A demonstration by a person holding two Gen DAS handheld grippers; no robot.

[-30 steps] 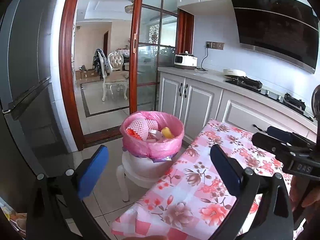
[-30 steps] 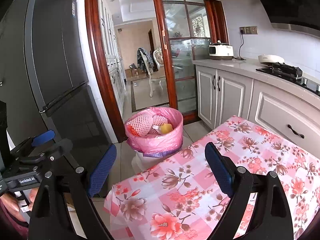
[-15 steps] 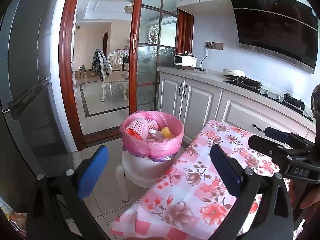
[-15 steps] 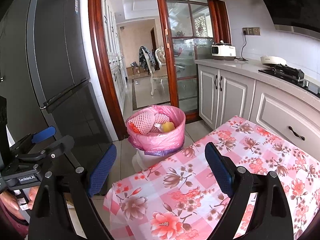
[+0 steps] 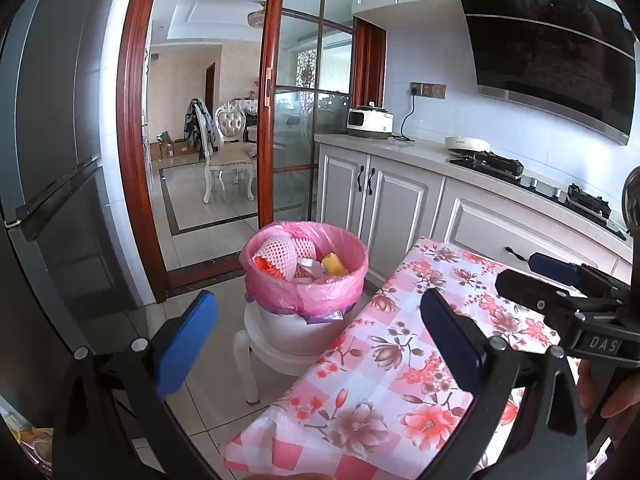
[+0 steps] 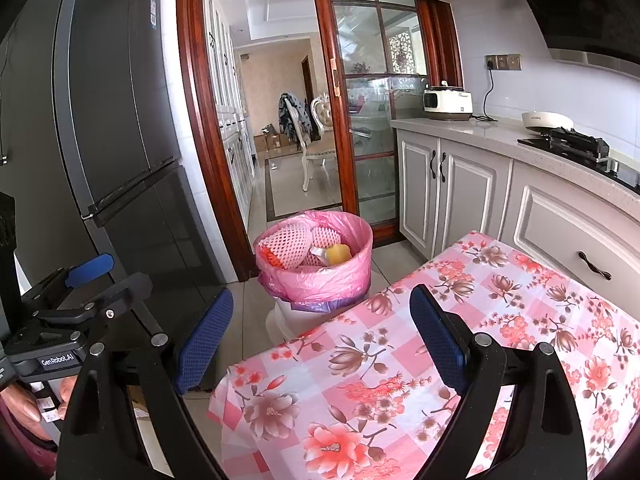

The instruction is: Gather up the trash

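Observation:
A white bin lined with a pink bag (image 5: 306, 280) (image 6: 316, 272) stands on a white stool beyond the table's far left corner. It holds white and pink foam fruit nets (image 5: 276, 254) (image 6: 286, 246), a yellow piece (image 5: 334, 265) (image 6: 338, 254) and wrappers. My left gripper (image 5: 320, 336) is open and empty, short of the bin. My right gripper (image 6: 320, 338) is open too, with nothing between its blue pads, over the table's near left corner. Each gripper shows at the edge of the other's view.
A table with a pink floral cloth (image 5: 400, 368) (image 6: 460, 340) fills the lower right. A dark fridge (image 6: 100, 140) stands on the left. White cabinets with a hob (image 5: 492, 164) run along the right. A doorway (image 5: 192, 140) behind the bin opens to a dining room.
Both views have shifted very slightly. The bin, its contents and both open grippers stay as they were.

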